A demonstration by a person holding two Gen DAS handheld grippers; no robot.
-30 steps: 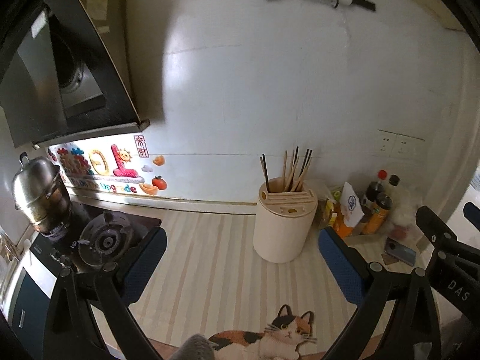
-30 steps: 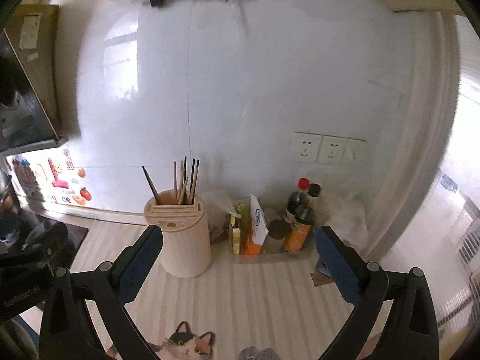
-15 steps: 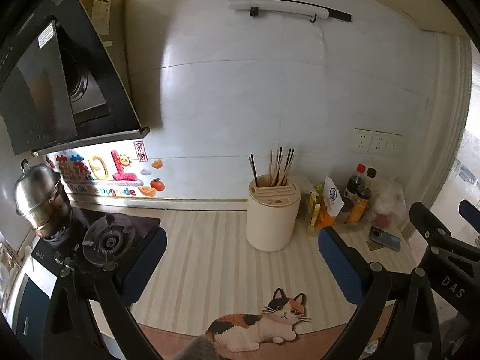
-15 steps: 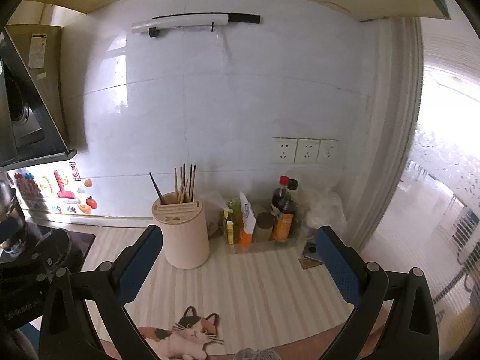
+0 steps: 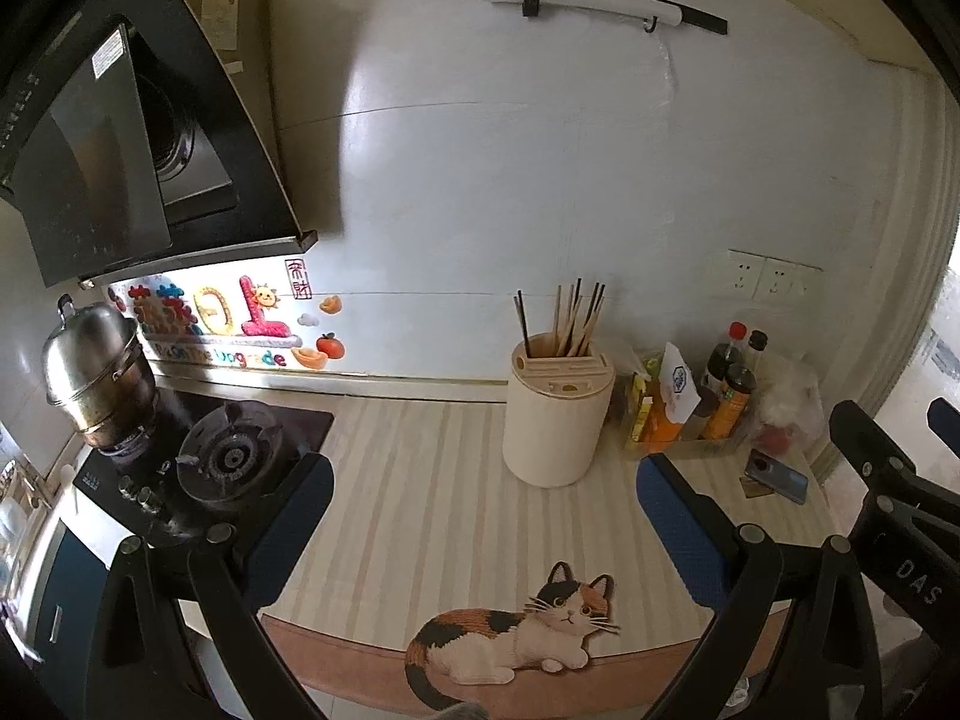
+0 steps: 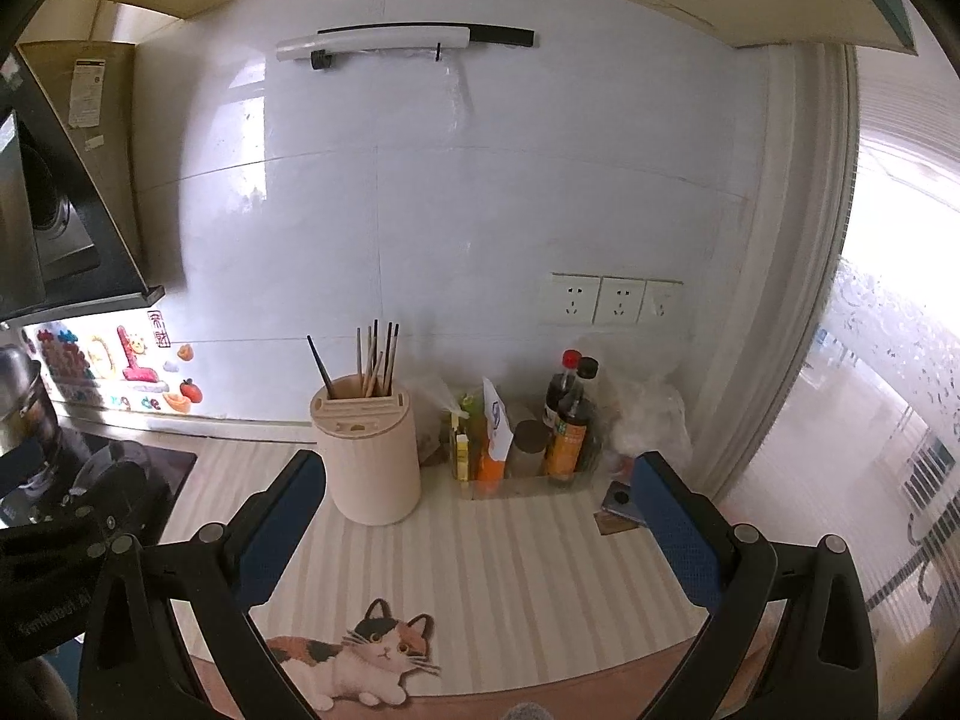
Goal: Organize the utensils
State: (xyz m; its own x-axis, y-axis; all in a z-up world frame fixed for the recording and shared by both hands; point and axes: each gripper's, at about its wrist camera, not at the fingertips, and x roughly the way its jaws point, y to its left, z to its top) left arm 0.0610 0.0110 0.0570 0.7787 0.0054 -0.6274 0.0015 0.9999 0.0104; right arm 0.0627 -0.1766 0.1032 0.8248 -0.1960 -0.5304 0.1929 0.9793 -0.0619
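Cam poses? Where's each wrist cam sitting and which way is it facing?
Left wrist: on the left gripper, above the counter edge, facing the wall; stove at left, own open fingers and the right gripper show.
Right wrist: on the right gripper, facing the wall, window at right; own open fingers show.
Shared: utensil holder, chopsticks, cat mat.

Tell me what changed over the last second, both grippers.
Both grippers pulled back from the counter: the utensil holder looks smaller and farther away in each wrist view. The left gripper and right gripper stay open and empty. Chopsticks, cat sticker and bottles unmoved.
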